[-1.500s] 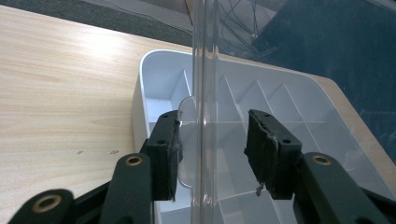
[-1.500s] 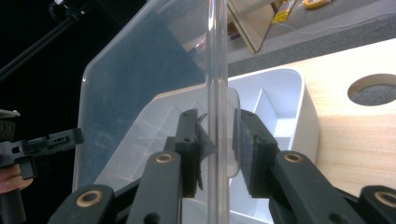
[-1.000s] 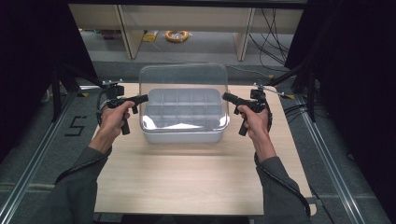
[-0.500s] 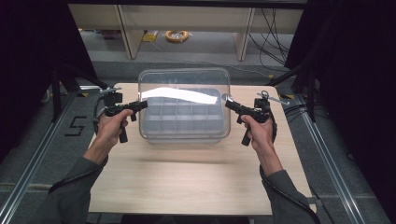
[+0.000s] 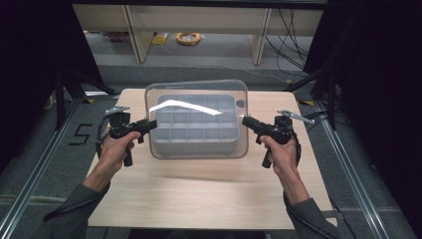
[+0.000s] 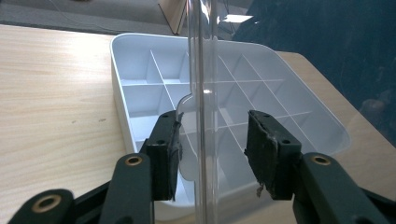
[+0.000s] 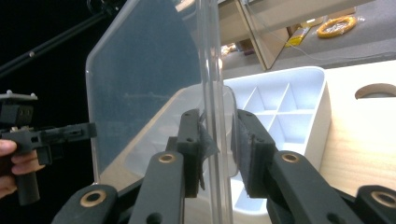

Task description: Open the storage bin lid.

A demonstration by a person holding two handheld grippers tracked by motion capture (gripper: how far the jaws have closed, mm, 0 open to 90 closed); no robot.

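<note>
Since half a second ago the clear lid (image 5: 196, 119) has tipped up further toward the person, now standing nearly on edge above the white divided tray (image 5: 194, 127) that sits mid-table. The left gripper (image 6: 212, 149) has its jaws spread either side of the lid's edge, one pad touching a tab and the other apart, while the right gripper (image 7: 219, 149) is clenched on the opposite edge. Beyond the wooden table (image 5: 199, 199) stand wooden shelf legs (image 5: 132, 30) and a yellow cable coil (image 5: 188, 38) on the floor.
</note>
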